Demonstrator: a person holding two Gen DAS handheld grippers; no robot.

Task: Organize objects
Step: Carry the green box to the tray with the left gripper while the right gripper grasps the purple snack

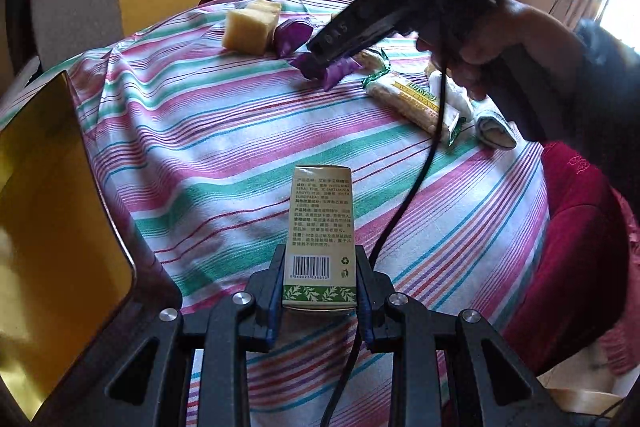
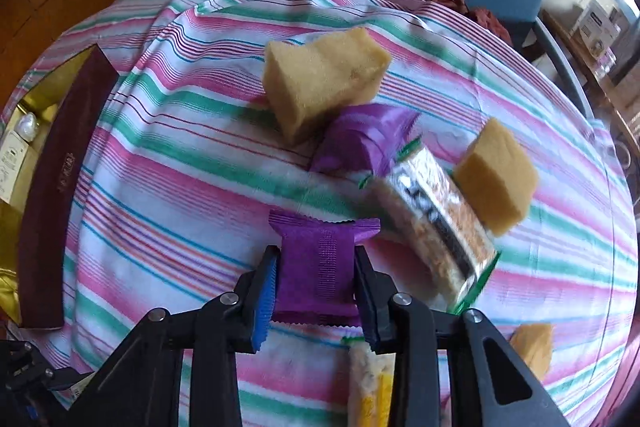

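Purple foil snack packet (image 2: 316,267) sits on the striped table (image 2: 160,187), pinched in your right tool (image 2: 316,281); your left tool (image 1: 320,285) is clamped on a green-and-cream cardboard box (image 1: 320,227).

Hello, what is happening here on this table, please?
A person is sorting small items on a striped tablecloth. The left gripper is shut on a green carton. The right gripper is shut on a purple packet. Sponges and snack bars lie around it.
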